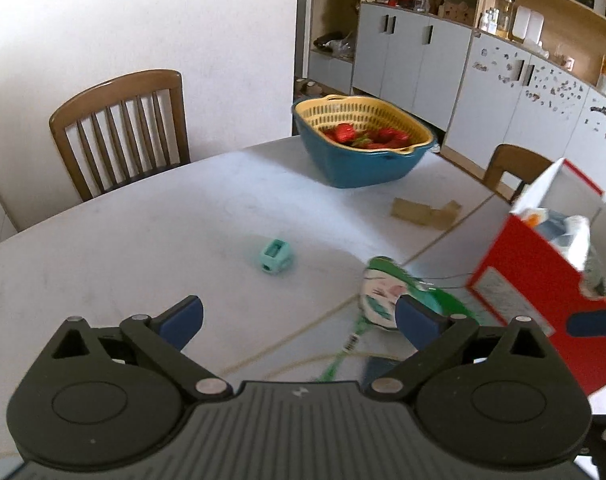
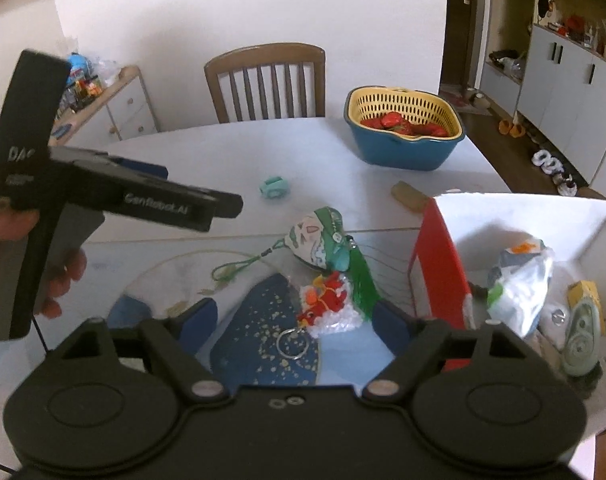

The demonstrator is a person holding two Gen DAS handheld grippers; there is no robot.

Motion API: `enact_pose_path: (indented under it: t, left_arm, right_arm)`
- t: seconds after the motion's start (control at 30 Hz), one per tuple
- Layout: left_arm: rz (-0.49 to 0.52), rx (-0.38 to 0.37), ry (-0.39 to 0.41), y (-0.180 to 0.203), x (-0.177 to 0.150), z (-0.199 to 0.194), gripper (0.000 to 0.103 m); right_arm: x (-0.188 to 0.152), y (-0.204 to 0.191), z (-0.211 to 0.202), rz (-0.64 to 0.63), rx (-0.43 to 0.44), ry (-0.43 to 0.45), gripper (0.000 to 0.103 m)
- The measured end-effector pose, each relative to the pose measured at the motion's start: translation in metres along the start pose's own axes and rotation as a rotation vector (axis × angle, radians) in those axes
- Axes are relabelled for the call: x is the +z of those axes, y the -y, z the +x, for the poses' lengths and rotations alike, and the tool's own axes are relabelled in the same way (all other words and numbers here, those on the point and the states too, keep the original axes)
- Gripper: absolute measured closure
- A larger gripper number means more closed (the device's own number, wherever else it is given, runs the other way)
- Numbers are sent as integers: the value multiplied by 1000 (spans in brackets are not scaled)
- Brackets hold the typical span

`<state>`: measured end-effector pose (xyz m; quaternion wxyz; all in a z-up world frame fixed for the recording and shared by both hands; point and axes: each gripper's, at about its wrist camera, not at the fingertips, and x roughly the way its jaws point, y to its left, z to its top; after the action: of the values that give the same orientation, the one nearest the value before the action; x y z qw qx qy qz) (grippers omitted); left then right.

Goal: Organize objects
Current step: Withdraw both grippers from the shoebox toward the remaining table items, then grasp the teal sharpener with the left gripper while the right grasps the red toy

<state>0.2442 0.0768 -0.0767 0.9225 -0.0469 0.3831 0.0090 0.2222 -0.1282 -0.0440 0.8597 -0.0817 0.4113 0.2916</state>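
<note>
**Two open grippers, one pile of trinkets, one red box to fill**

Both are empty right now. The left hand-held gripper (image 1: 299, 320) has its jaws spread as wide as they go, nothing between the pads, pointing down at the desk (image 1: 143, 240). The right hand-held gripper (image 2: 295, 316) is also released, hovering over the clutter at the near edge, with the red knitted charm (image 2: 325, 306) and its key ring (image 2: 291, 343) sitting roughly between its fingers but not pinched.

My guess at the step: pick up one of the loose bits and drop it in the box. If I were doing it, I'd go for the red charm with the right gripper, since it's already lined up. Come straight down, close on the knitted body rather than the ring, and lift cleanly so it doesn't drag the green tassel (image 2: 359, 280) just beside it. The painted pouch (image 2: 315, 244) and its green cord (image 2: 243, 266) are tangly looking, so leave those for a separate grab. The blue speckled fan (image 2: 263, 332) underneath is flat and will probably be awkward to pinch.

Containers:
- Red box (image 2: 439, 264), right side, open top. Already holds a crumpled plastic bag (image 2: 519, 284), a yellow packet (image 2: 587, 296) and a pale green oval thing (image 2: 581, 344) I can't identify.
- Blue basket (image 2: 403, 152) with a yellow strainer insert (image 2: 403, 100), far right of the desk, with red strawberry-looking fruit (image 2: 395, 120) inside.

Still loose further out: a small mint sharpener-like gadget (image 1: 275, 256) mid-desk and a brown cardboard piece (image 1: 425, 211) near the basket.
</note>
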Motion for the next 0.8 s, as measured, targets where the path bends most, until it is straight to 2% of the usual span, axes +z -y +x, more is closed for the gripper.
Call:
enact_pose_path:
  t: [0.2,0.43,0.8]
  left_arm:
    - [27,44,-1,-13,6,44,0]
    - [23,34,-23,-26,14,91,0]
    - [23,5,-19,-31,12,126,0]
  right_arm:
    - [4,3,31,26,-21,-27,31]
    - [5,7,52,33,-40,-40,36]
    - [2,6,72,-16,-58,-75,53]
